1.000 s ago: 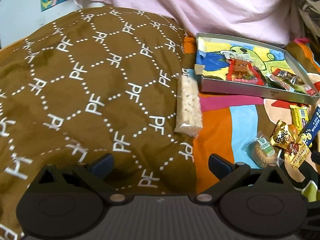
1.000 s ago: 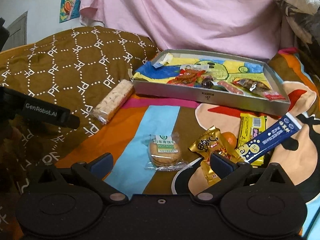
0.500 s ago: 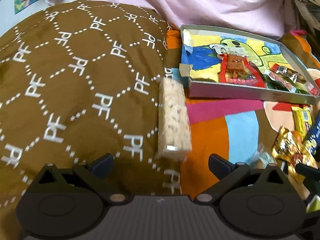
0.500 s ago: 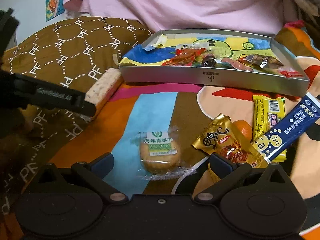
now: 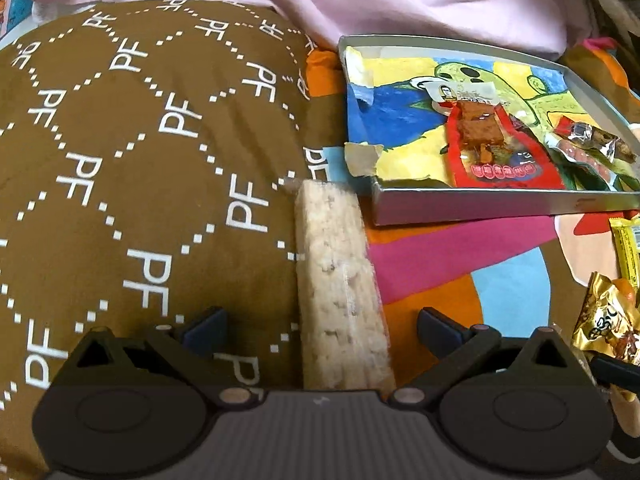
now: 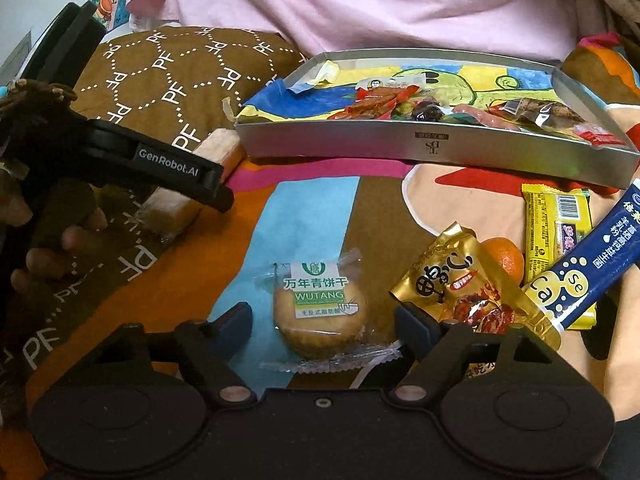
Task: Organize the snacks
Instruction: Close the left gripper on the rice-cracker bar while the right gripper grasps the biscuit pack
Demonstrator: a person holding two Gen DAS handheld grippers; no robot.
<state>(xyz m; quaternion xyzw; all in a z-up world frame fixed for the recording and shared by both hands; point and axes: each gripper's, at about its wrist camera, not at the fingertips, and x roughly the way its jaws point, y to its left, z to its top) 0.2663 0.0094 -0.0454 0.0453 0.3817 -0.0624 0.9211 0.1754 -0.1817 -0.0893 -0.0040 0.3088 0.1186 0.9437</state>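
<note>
Rice bar [image 5: 340, 292] lay along the edge of the brown quilt [image 5: 120, 168], between the spread fingers of the left gripper [image 5: 320, 326], contact unclear | biscuit [image 6: 320, 316] lay between the spread, empty fingers of the right gripper [image 6: 324, 320] | tray [image 6: 440, 148] beyond held snacks.

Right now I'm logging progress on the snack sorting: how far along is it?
Partly done. A red packet and a few other wrapped snacks lie in the silver tray. In hand: nothing yet; the open left gripper straddles the rice bar, the open right gripper the biscuit. Left: those two, the gold packet, yellow bar, blue stick and orange.
</note>
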